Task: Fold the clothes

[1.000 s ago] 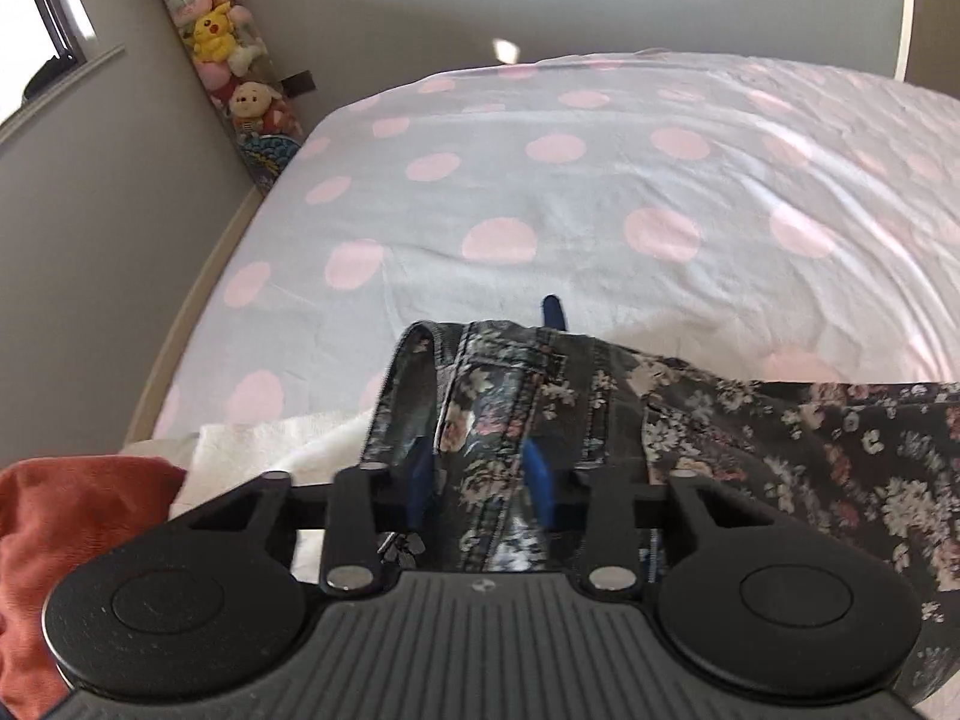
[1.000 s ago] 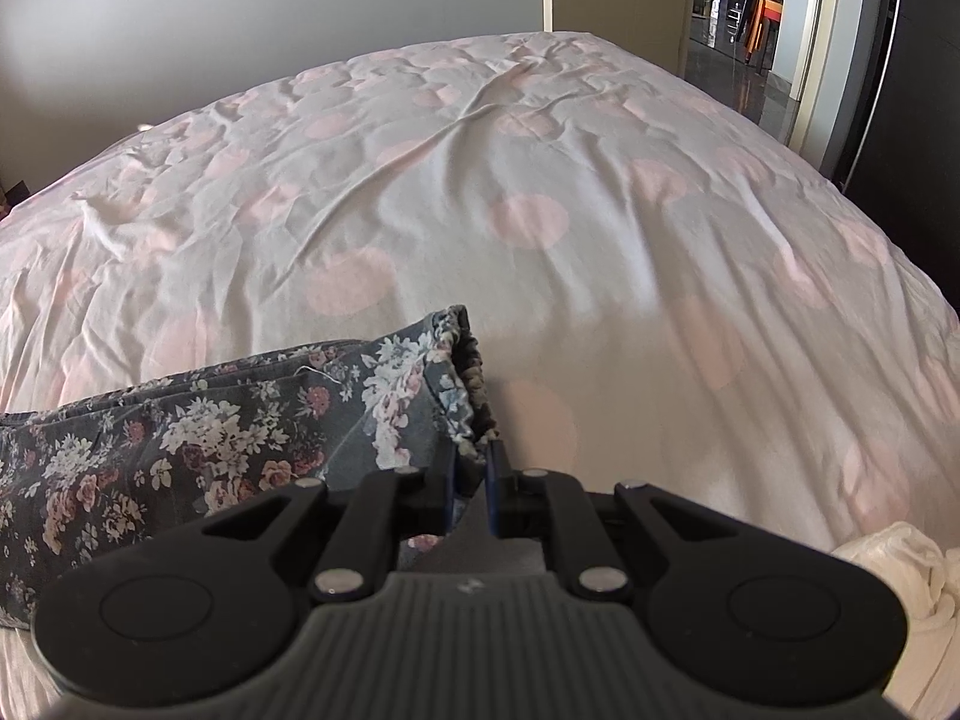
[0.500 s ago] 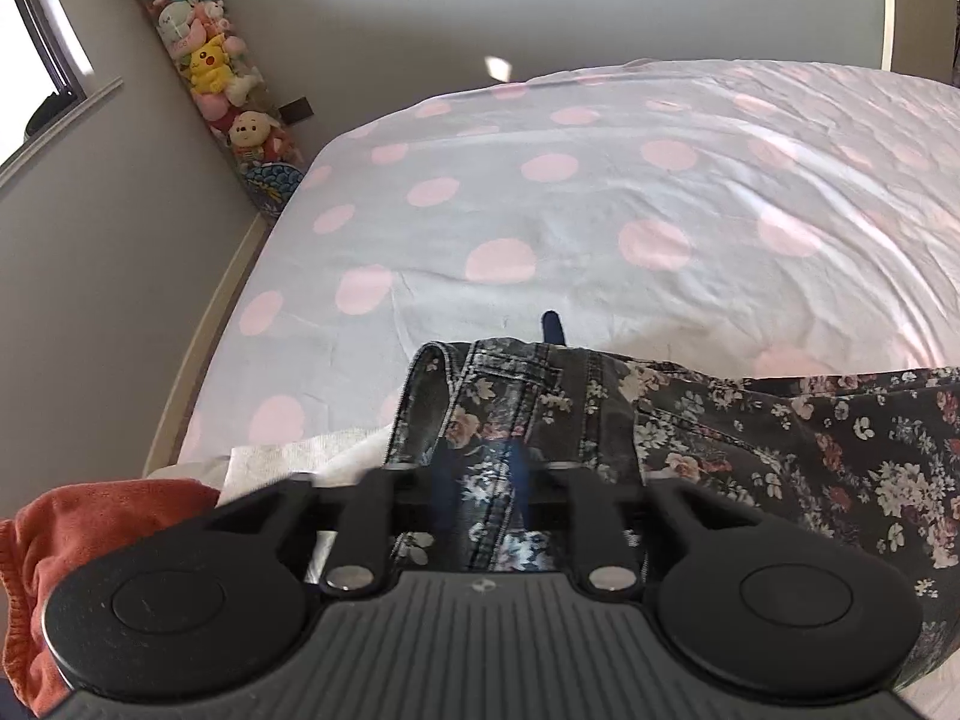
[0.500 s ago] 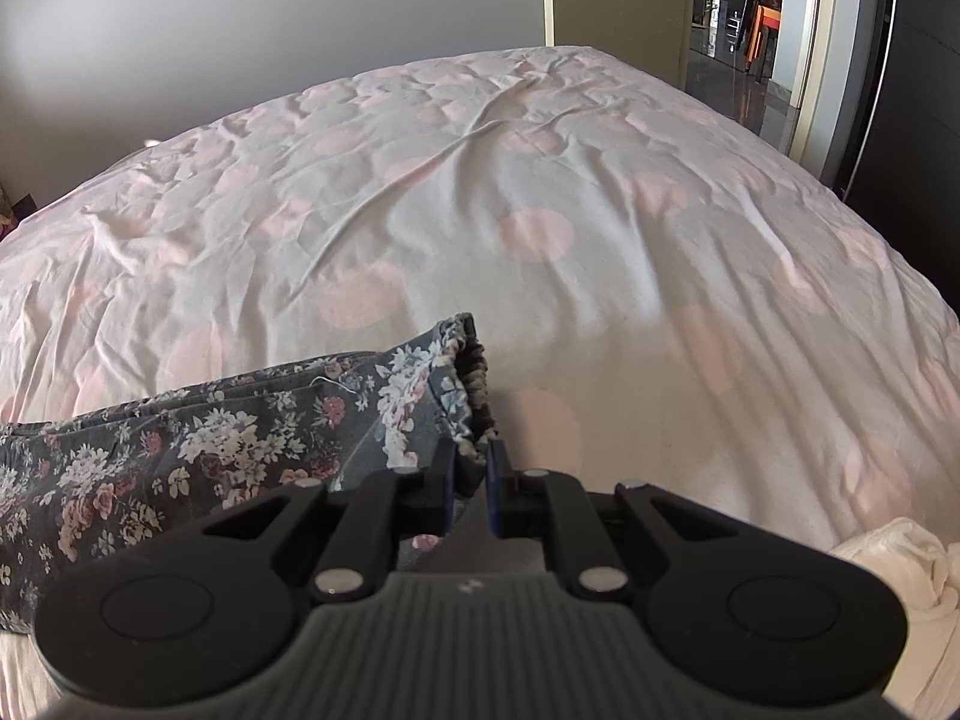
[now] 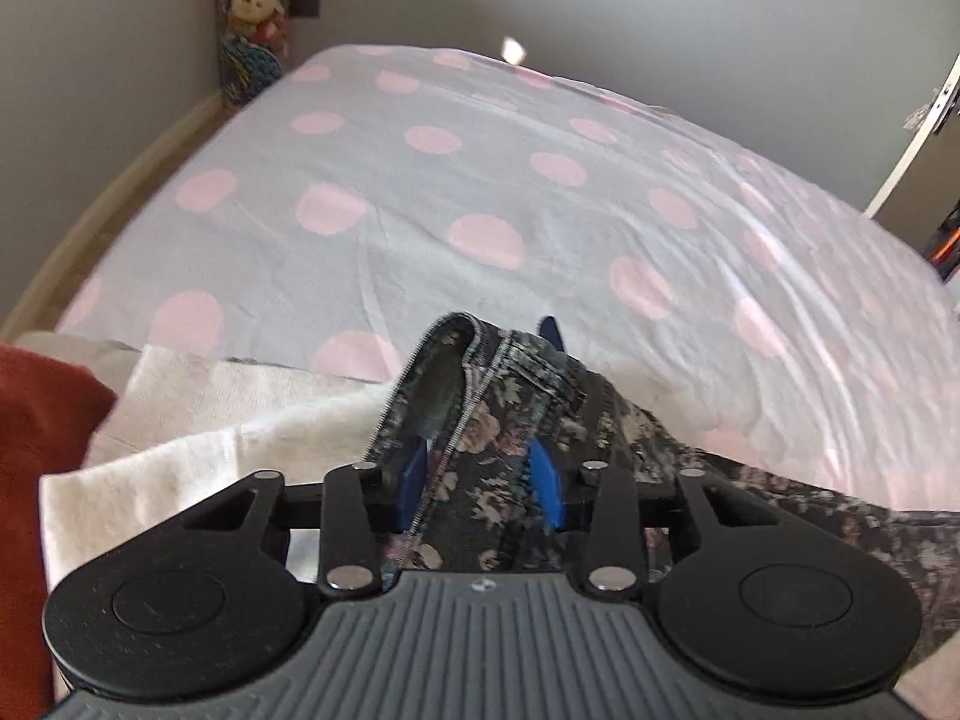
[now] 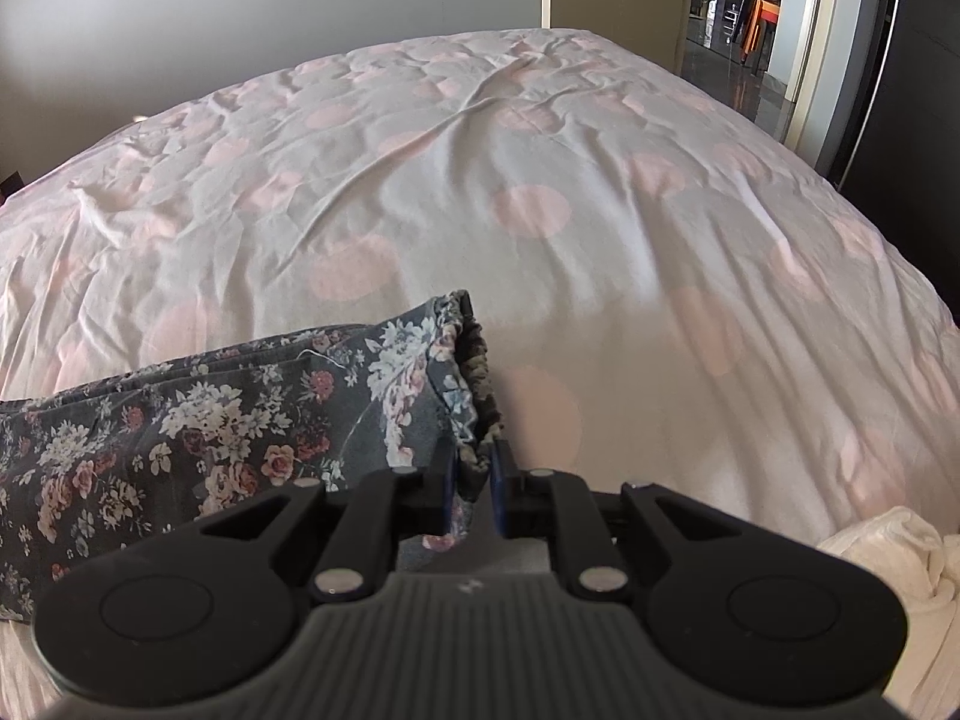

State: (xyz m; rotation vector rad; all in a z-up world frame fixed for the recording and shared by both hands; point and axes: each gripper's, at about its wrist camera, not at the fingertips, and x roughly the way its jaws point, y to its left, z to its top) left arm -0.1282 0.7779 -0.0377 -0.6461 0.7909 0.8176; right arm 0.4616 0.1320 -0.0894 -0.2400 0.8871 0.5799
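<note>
Two tongs hold one garment between them over a bed. Nearest in the left wrist view, the left tongs (image 5: 480,474) stand partly apart, their blue pads (image 5: 543,474) on either side of a thick bunched end of the floral jeans (image 5: 510,414), whose stitched denim edge curls up in a loop just beyond the pads. Whether the pads press the cloth firmly cannot be told, though the fabric fills the gap between them. To the left of this lie a white towel (image 5: 198,414) and, at the frame's edge, a rust-red cloth (image 5: 36,408). Beyond stretches the bed sheet (image 5: 480,180), pale with pink dots, and in the far corner stands a column of stuffed toys (image 5: 255,6) against the wall.

Nearest in the right wrist view, the right tongs (image 6: 477,480) are pinched nearly together on the other end of the floral jeans (image 6: 240,414), which spread leftward, flat and lengthwise, across the sheet (image 6: 540,180). A crumpled white garment (image 6: 894,558) lies at lower right. Farther off, the wrinkled bed runs to a plain wall and an open doorway (image 6: 750,0).
</note>
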